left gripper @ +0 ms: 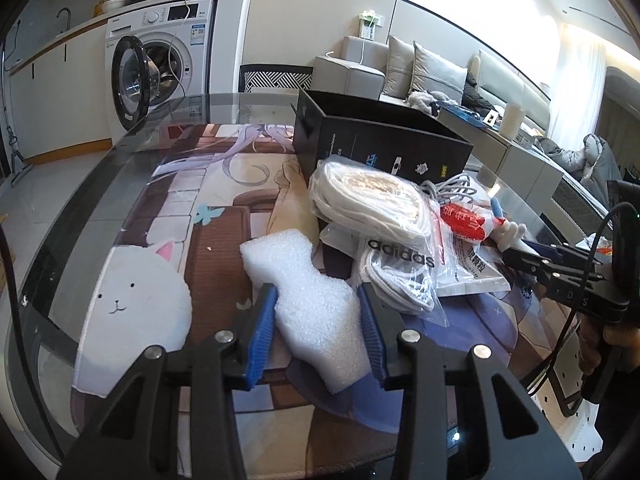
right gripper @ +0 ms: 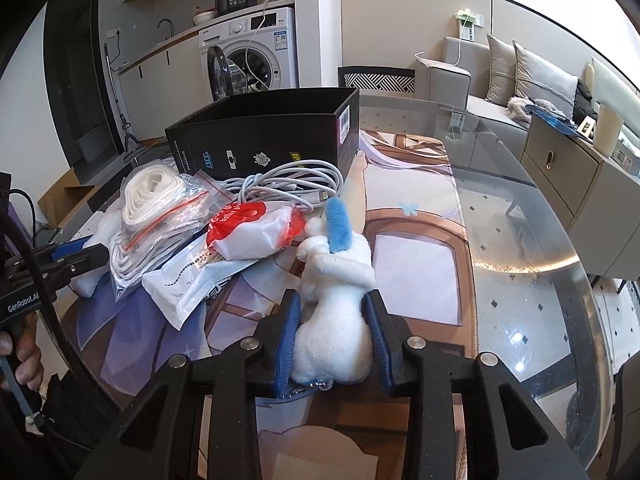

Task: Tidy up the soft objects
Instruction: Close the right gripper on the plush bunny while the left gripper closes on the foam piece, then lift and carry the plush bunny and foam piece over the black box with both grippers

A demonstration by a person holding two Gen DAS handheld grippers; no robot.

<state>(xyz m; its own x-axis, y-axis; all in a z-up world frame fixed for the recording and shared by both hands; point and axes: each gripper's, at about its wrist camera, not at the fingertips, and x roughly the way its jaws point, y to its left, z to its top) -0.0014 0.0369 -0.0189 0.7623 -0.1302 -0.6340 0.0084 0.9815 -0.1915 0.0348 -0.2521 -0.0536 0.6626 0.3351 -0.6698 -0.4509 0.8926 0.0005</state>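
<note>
Glass table [right gripper: 520,216] carries a printed illustrated mat [left gripper: 168,208]; I see a washing machine [left gripper: 160,60] and sofa [right gripper: 500,80] beyond it. Ahead of both grippers stands the black box [right gripper: 272,136], with bagged items just before it. My left gripper [left gripper: 318,308] is clamped on the white foam piece [left gripper: 304,292]. My right gripper [right gripper: 334,316] is clamped on the plush toy [right gripper: 336,304].

Both black grippers, left gripper [left gripper: 318,316] and right gripper [right gripper: 334,320], have blue ribbed pads and silver screws
</note>
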